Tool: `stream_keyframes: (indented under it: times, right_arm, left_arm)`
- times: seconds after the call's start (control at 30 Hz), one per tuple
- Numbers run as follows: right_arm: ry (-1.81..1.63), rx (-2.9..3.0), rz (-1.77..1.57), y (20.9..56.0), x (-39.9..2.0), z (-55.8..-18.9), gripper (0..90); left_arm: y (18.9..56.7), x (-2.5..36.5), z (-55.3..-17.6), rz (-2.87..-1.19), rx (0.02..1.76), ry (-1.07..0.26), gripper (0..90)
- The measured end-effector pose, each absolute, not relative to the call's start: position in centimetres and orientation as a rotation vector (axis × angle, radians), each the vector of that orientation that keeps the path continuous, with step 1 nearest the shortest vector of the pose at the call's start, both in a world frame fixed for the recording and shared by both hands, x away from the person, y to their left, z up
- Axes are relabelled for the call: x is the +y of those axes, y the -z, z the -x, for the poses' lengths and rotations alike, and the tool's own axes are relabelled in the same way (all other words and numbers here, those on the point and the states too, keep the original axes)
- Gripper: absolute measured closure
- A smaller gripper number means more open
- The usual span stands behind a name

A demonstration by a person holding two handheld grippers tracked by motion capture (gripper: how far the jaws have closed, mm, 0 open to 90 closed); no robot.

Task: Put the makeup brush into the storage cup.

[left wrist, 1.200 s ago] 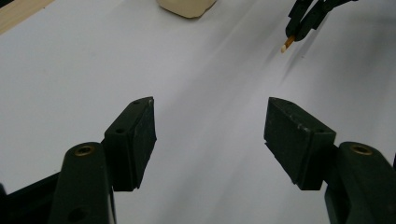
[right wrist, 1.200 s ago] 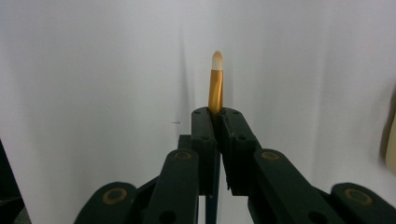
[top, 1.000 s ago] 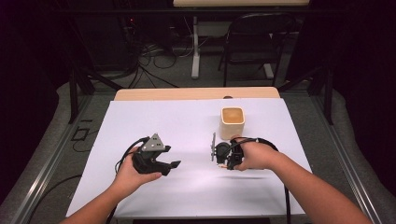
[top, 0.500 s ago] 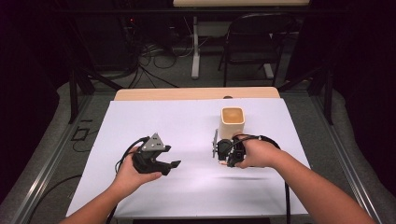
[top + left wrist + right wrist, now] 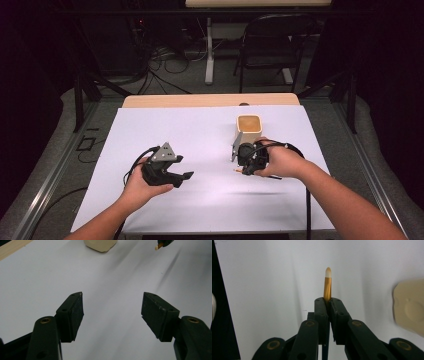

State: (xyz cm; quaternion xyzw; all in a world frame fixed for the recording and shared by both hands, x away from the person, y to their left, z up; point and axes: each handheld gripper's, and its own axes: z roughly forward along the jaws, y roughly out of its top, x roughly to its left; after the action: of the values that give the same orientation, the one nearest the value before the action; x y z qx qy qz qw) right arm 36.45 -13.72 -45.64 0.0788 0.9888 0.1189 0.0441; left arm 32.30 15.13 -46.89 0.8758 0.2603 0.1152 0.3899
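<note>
While pinched in right tongs (image 5: pixel 328 305), slim gold pen (image 5: pixel 327 288), pale tip; left tongs (image 5: pixel 112 312) agape.

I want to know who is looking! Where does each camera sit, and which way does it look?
High view: above the person's side, looking forward and down on the table; both forearms, the left hand-held gripper and the right hand-held gripper show.
Left gripper view: rides the left one, looking over the white sheet; its open jaws show.
Right gripper view: rides the right one, whose jaws are shut on a gold stick.
Shared: all three show the cream cup.
</note>
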Motion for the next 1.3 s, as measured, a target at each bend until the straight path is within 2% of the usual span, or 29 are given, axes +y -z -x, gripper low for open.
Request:
stream_keyframes:
  times: [0.53, 1.3]
  right_arm:
    - [-0.653, 2.935, -0.357, 43.9, -15.7, -35.9, 84.3]
    - [-0.978, 2.830, -0.466, 43.2, -16.7, -36.0, 84.3]
  left_arm:
    - [46.8, 15.1, -32.3, -2.206, 0.667, -0.290, 34.8]
    - [46.6, 14.4, -32.0, -2.182, 0.648, -0.276, 36.7]
